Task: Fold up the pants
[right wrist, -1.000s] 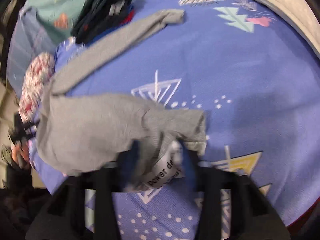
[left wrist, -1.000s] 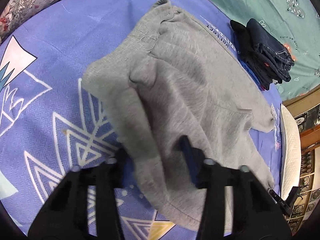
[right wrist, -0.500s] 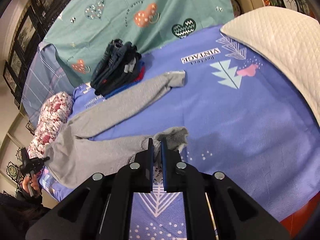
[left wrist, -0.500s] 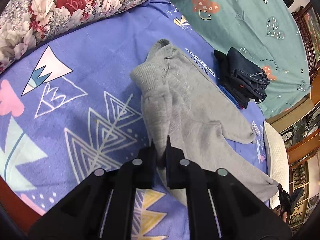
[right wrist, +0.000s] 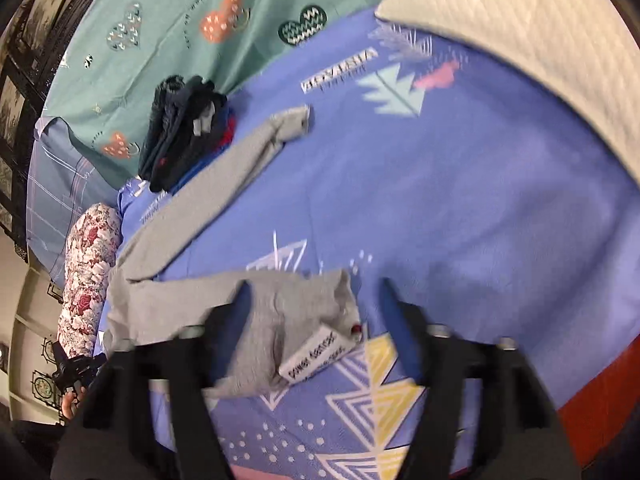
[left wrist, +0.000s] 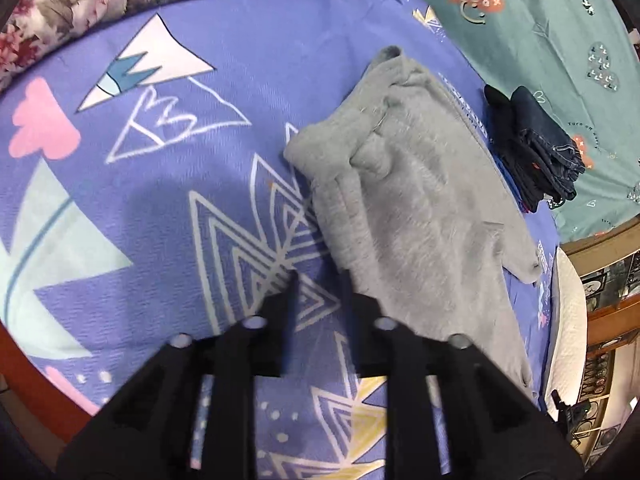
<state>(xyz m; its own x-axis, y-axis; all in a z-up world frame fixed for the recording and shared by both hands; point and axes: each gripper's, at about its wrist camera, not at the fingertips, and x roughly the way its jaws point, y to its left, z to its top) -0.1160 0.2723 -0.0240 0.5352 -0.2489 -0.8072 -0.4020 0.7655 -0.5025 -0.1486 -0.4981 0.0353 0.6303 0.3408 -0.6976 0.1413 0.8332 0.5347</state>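
grey pants (left wrist: 408, 216) on blue bedsheet (left wrist: 192, 60), white tag (right wrist: 316, 354) text blurred

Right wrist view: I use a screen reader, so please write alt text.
The right gripper stands open over the cuff of grey fleece pants lying on a blue patterned bedsheet. Folded dark clothes sit behind.

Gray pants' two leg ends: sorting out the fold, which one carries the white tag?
The near leg end, lying between the open right claw; the far one beside the dark clothes pile shows none.
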